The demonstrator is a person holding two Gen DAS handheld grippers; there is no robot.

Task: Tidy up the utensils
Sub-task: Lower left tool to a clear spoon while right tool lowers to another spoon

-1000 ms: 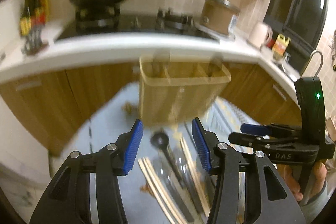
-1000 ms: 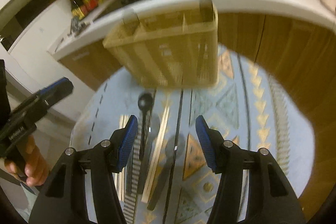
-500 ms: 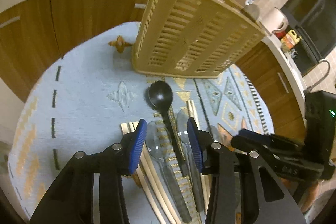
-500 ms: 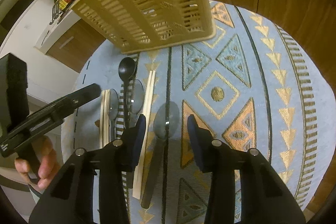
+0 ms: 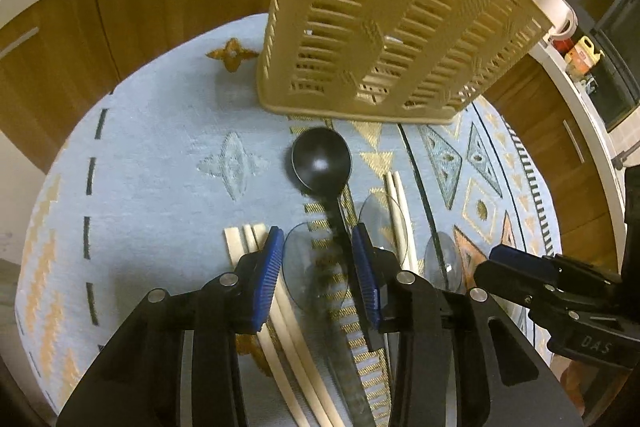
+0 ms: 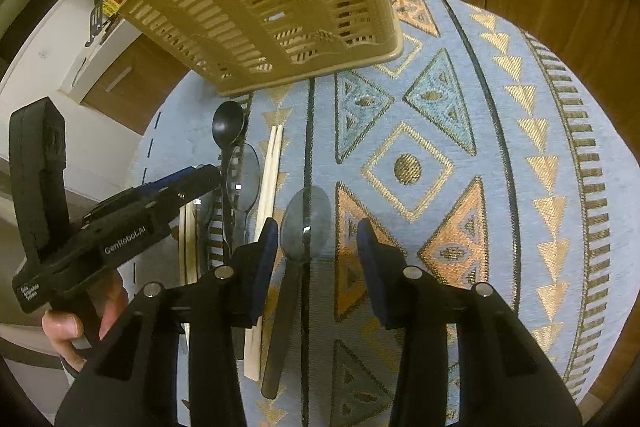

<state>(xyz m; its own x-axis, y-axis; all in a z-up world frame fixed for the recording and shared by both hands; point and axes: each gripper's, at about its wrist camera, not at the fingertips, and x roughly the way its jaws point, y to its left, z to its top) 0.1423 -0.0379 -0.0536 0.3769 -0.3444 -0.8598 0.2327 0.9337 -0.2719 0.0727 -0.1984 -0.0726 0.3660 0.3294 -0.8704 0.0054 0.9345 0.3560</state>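
A round table covered in a pale blue patterned cloth [image 6: 460,131] fills most of both views. At its far edge stands a tall beige slotted utensil basket [image 5: 384,27], the landmark for everything else. The left gripper [image 5: 318,275] hangs over the cloth on the near side of the basket, its blue-padded jaws parted and holding nothing; between them lie a clear plastic spoon [image 5: 308,263] and the handle of a black spoon [image 5: 322,163], whose bowl sits just in front of the basket's base. The right gripper [image 6: 316,259] is likewise spread open and empty, straddling another clear spoon [image 6: 304,223] that lies further from the basket. Pale chopsticks [image 6: 270,163] lie lengthwise pointing towards the basket, beside the black spoon, and a second bundle of chopsticks [image 5: 246,239] rests to the left gripper's left.
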